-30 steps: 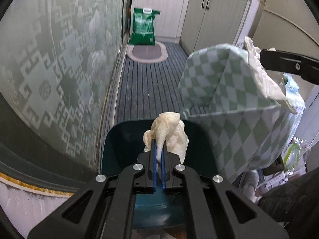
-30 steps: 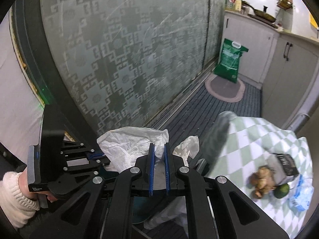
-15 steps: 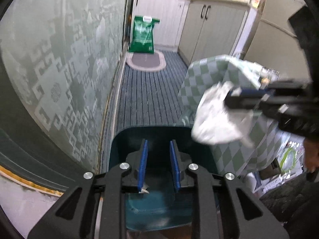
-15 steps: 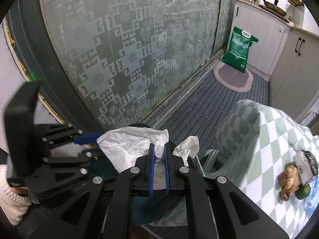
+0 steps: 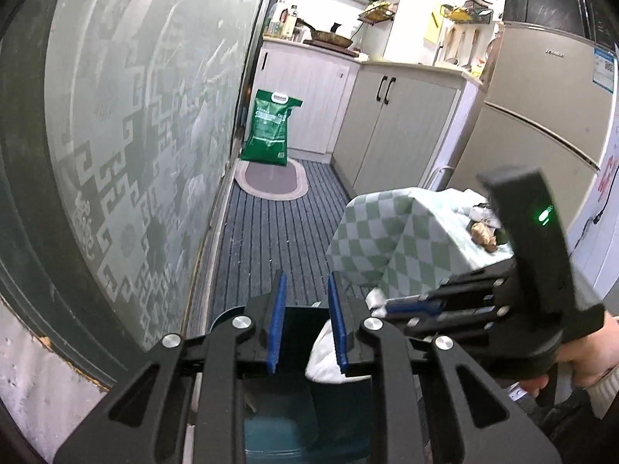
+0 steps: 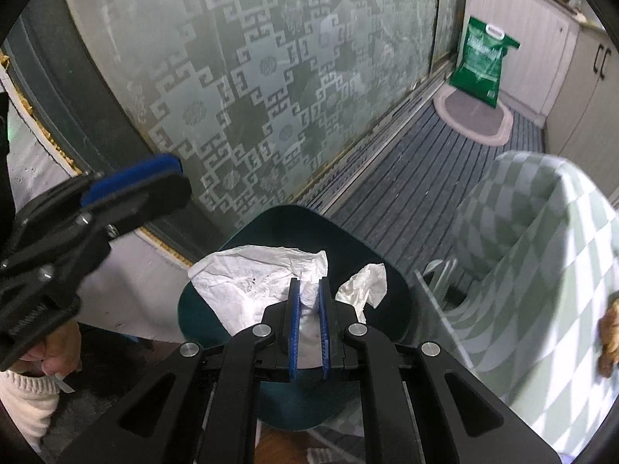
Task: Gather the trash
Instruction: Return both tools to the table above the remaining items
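right gripper (image 6: pixel 308 297) closed tight on a crumpled white tissue (image 6: pixel 251 282), blue pads pinching its middle, paper fanning out to either side of the fingers. held directly above the mouth of a dark teal trash bin (image 6: pixel 390 270), tissue not yet inside. seen from the left wrist view as a white wad (image 5: pixel 329 359) hanging just right of the left gripper's fingers, over the same bin (image 5: pixel 294 406).

left gripper (image 5: pixel 305 324) spread wide, nothing between the blue pads, poised over the bin opening. in the right wrist view, off to the left of the bin, blurred, one blue pad (image 6: pixel 131 174) showing at its tip.

bin standing on the floor beside a frosted glass sliding door (image 6: pixel 271 58) with a geometric pattern, close to the corner of a worktop draped in a green-and-white checked cloth (image 5: pixel 390 239). some small items on that cloth at the far right, too blurred to name.

striped grey floor mat (image 5: pixel 278 232) running down the room toward an oval rug (image 5: pixel 271 181) with a green sack (image 5: pixel 271 131) standing at its far edge against pale cabinets (image 5: pixel 402 123). refrigerator (image 5: pixel 541 116) at the right.
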